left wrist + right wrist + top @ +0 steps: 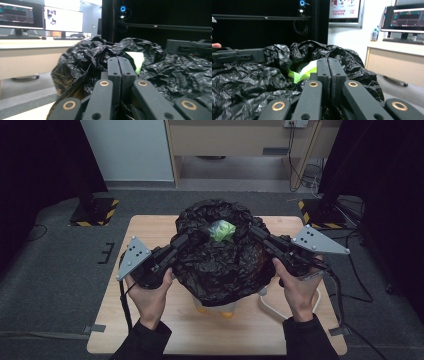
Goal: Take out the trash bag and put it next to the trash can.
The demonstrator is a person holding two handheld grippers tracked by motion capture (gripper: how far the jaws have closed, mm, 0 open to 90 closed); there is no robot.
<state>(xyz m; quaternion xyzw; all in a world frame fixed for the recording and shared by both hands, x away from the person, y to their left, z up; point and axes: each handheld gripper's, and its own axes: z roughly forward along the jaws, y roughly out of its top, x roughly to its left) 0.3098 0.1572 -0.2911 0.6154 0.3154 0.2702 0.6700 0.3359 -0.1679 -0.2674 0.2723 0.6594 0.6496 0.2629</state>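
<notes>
Each hand carries a black two-jaw tool. The left gripper (192, 238) and the right gripper (252, 231) have long matt black jaws on flat linkage bars, pinned with brass-ringed rivets and small dark screw holes. A grey three-cornered plate, dotted with pale round markers, sits on top of each body. A black cable trails from the left gripper, a black one from the right. The person wears dark long sleeves with ribbed cuffs.
</notes>
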